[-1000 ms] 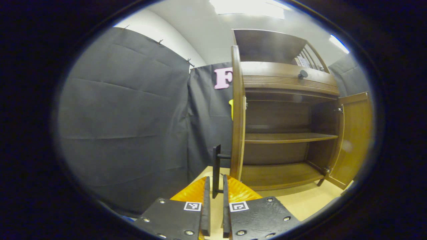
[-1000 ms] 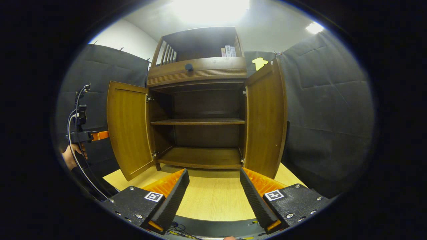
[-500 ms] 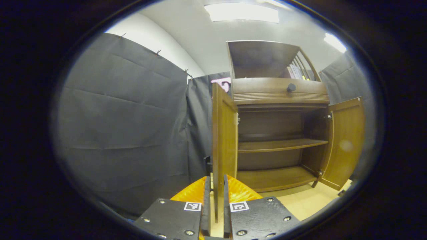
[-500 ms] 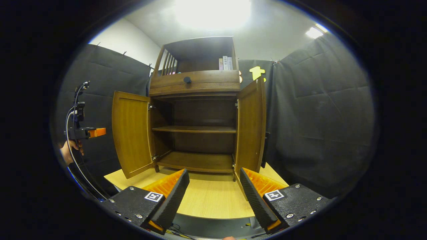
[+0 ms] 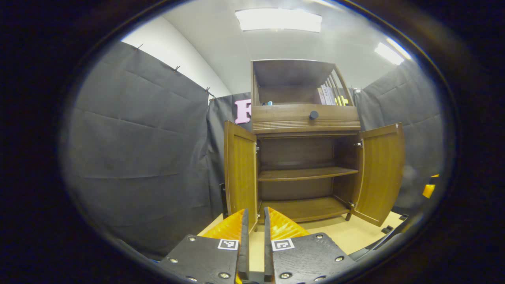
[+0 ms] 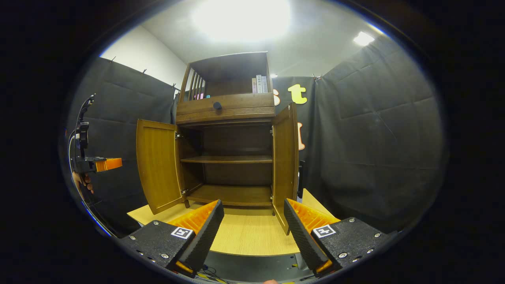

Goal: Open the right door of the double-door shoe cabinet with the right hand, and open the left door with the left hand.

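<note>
Wood-grain desk (image 6: 252,236) under both claws, pale and bare near them. Left claw (image 5: 254,230): fingers drawn nearly together, a narrow slit between them, nothing gripped, clear of the cabinet. Right claw (image 6: 252,221): fingers spread wide, released, holding nothing, hovering over the desk in front of the cabinet. In the right gripper view the left claw shows again far off at the side, a hand (image 6: 83,182) on its grip. Beyond the claws, the brown shoe cabinet (image 6: 230,156) stands on the desk with both doors swung outward: left door (image 6: 156,165) wide, right door (image 6: 285,165) turned almost edge-on. Inside, one shelf (image 6: 227,159) and the floor board. A drawer with a dark knob (image 6: 217,105) sits above; some books (image 6: 259,84) in the top compartment.
</note>
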`<state>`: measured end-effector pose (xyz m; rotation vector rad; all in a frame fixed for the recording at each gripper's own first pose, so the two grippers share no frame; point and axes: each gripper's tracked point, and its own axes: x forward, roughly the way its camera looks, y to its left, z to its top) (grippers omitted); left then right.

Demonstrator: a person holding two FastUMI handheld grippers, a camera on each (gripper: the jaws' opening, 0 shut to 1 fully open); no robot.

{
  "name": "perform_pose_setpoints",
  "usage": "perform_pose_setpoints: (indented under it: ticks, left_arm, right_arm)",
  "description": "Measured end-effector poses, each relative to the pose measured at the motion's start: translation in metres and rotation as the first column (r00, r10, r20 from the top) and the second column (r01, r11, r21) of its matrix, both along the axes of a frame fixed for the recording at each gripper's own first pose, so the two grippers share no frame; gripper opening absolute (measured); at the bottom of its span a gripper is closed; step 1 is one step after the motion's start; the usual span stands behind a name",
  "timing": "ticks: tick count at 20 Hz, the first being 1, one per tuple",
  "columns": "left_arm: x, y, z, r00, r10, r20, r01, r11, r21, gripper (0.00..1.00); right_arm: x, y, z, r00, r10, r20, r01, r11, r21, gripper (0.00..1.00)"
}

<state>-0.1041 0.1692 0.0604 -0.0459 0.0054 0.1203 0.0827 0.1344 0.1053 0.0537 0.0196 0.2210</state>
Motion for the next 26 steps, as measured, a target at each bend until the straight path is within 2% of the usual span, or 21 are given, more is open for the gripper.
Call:
perform_pose_setpoints:
  ticks: [2, 3, 9, 14, 20, 23, 24, 26]
  left_arm:
    - [-0.014, -0.009, -0.001, 1.000, -0.011, 0.002, 0.011, 1.000, 0.002, 0.11]
    - [-0.021, -0.011, -0.002, 1.000, -0.014, 0.001, 0.014, 1.000, 0.005, 0.20]
    - [-0.051, -0.012, -0.007, 1.000, 0.015, -0.001, -0.015, 1.000, 0.005, 0.20]
    - [-0.054, -0.016, -0.006, 1.000, -0.004, -0.013, 0.004, 0.999, 0.038, 0.20]
    - [-0.071, -0.033, 0.003, 1.000, -0.026, 0.011, 0.025, 0.998, 0.055, 0.64]
    - [-0.075, -0.027, 0.004, 1.000, -0.005, 0.026, 0.004, 0.999, 0.049, 0.86]
    - [-0.076, -0.026, 0.005, 1.000, -0.001, 0.029, -0.001, 0.999, 0.047, 0.99]
    - [-0.076, -0.022, 0.006, 0.999, 0.007, 0.036, -0.009, 0.999, 0.049, 0.99]
  right_arm:
    - [-0.006, -0.001, -0.003, 1.000, -0.001, -0.001, 0.001, 1.000, 0.003, 0.95]
    - [-0.011, -0.002, -0.005, 1.000, -0.001, -0.005, 0.001, 1.000, 0.006, 0.95]
    - [-0.023, -0.001, -0.007, 1.000, 0.003, -0.012, -0.003, 1.000, 0.019, 0.94]
    - [-0.029, -0.004, -0.007, 1.000, 0.000, -0.008, 0.000, 1.000, 0.024, 0.94]
    - [-0.030, -0.003, -0.002, 1.000, 0.000, 0.000, 0.000, 1.000, 0.023, 0.95]
    - [-0.029, -0.002, 0.000, 1.000, -0.005, 0.009, 0.005, 1.000, 0.014, 0.94]
    - [-0.029, -0.003, 0.002, 1.000, -0.010, 0.015, 0.010, 1.000, 0.010, 0.95]
    - [-0.029, -0.001, 0.004, 1.000, -0.014, 0.023, 0.014, 1.000, 0.010, 0.95]
